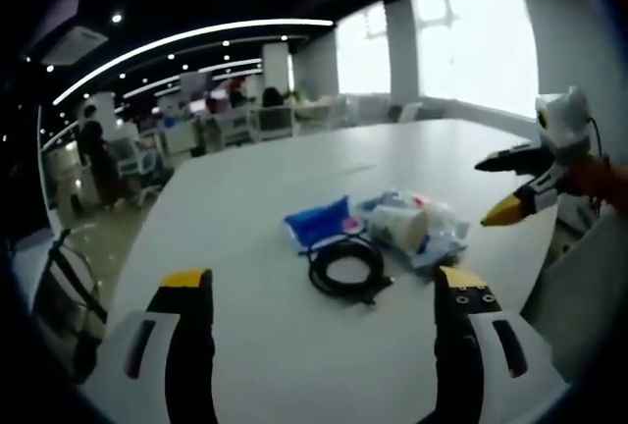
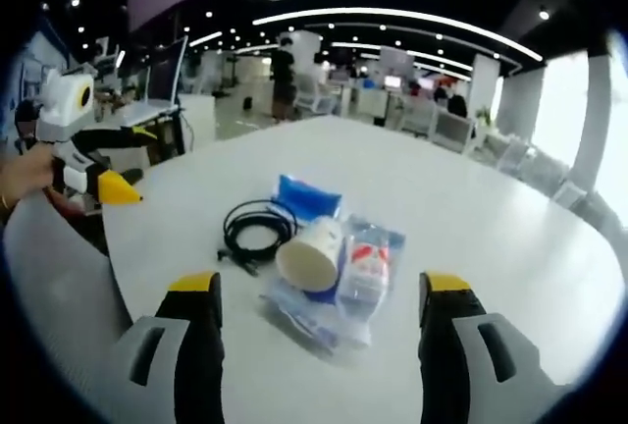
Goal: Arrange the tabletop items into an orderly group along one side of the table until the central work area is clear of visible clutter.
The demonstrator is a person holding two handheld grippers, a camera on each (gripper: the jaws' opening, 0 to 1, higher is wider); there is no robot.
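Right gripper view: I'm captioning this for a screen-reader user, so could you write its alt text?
A small heap sits mid-way on a white table: a coiled black cable, a blue packet, a paper cup lying on its side and clear plastic bags. The right tongs hang open before it, and the left tongs hover open at the left.

Partly hidden behind white paper cup (image 2: 310,254): clear plastic packets (image 2: 365,272), print too blurred to read; blue pouch (image 2: 306,197) half covered.
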